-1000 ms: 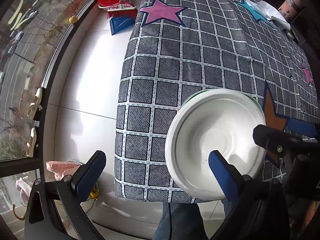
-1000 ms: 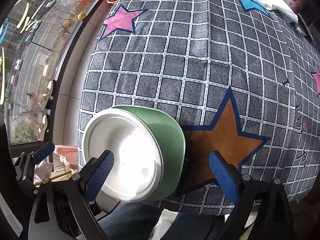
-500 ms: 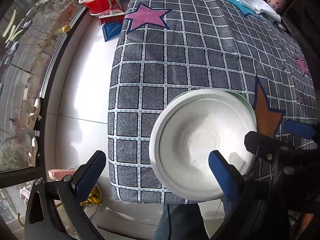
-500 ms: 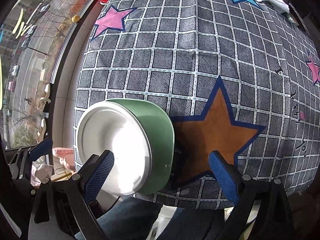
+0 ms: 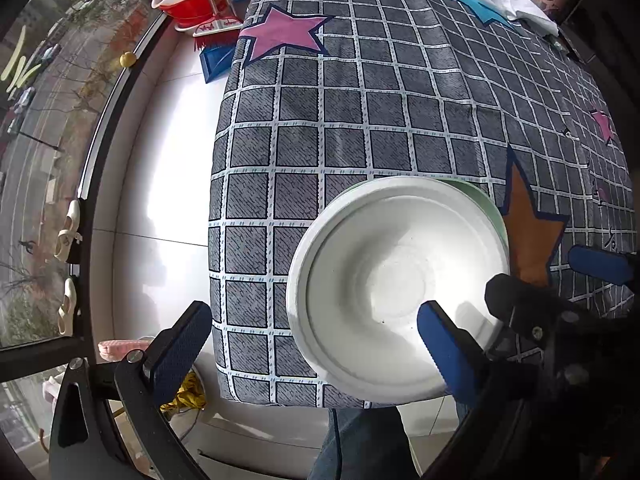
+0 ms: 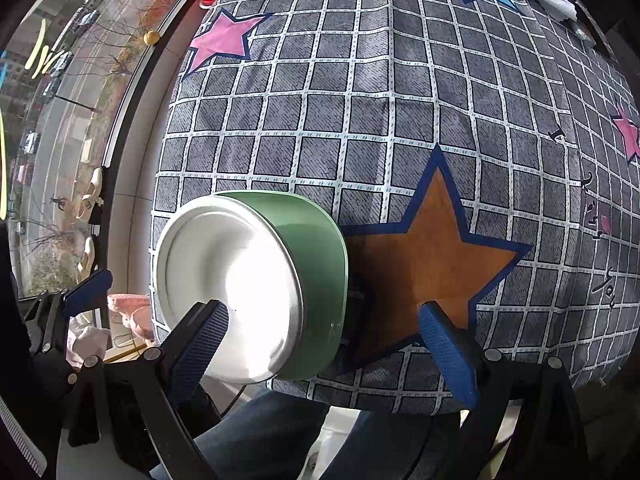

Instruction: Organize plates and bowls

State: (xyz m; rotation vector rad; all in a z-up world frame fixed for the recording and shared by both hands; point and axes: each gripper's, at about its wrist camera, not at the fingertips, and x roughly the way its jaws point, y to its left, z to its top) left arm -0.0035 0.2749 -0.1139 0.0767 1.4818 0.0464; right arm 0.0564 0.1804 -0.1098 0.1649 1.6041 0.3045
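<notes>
— Left wrist view: left gripper (image 5: 314,346) spread wide, gripping nothing; white plate (image 5: 396,280) lower centre, hiding nearly all of the green bowl (image 5: 486,204).

— Right wrist view shows that bowl's glossy rounded wall (image 6: 320,264), plate inside, lower left. Right gripper (image 6: 324,332) gapes too. Checked star-print cloth (image 6: 360,100), window at left.
</notes>
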